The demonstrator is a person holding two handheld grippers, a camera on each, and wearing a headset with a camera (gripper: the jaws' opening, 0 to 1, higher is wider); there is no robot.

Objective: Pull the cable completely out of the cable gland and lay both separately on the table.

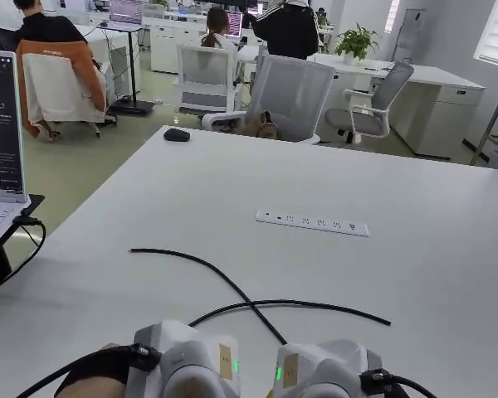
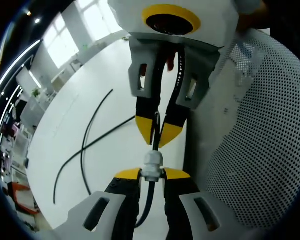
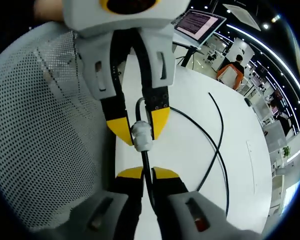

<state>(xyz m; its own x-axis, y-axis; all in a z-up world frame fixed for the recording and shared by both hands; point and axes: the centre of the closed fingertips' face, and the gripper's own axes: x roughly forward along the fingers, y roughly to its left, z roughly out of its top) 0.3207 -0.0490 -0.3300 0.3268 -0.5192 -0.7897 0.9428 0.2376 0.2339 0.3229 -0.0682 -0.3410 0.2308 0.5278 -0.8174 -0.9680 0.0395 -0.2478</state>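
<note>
**Current state.** I have the two tongs nose to nose just above the near edge of the bench (image 1: 398,274).

1. The left tongs (image 2: 152,174) are pinched on the white cable gland (image 3: 141,135), gripping its body from both sides. This keeps the gland fixed while the other side does the pulling.
2. The right tongs (image 3: 147,173) are pressed together on the black cable (image 1: 253,305), just beside the point where it leaves the gland. I judge the grip is kept this close so the pull runs straight along the gland's bore and the cable does not bend.
3. The cable is not yet out of the gland. In the left gripper view it passes through the gland and runs on between that tool's own jaws.

**Slack.** Ahead of both tongs, black cable lies on the bench in two runs that cross. I cannot tell whether both belong to one length. A white power strip (image 1: 313,222) sits well beyond them, clear of the work.

**Next move, as I judge it.** I would draw the tongs apart along the cable's line. The right grip will probably need resetting several times, since a long run has to pass through. A sideways pull risks jamming the cable in the gland's seal.
</note>
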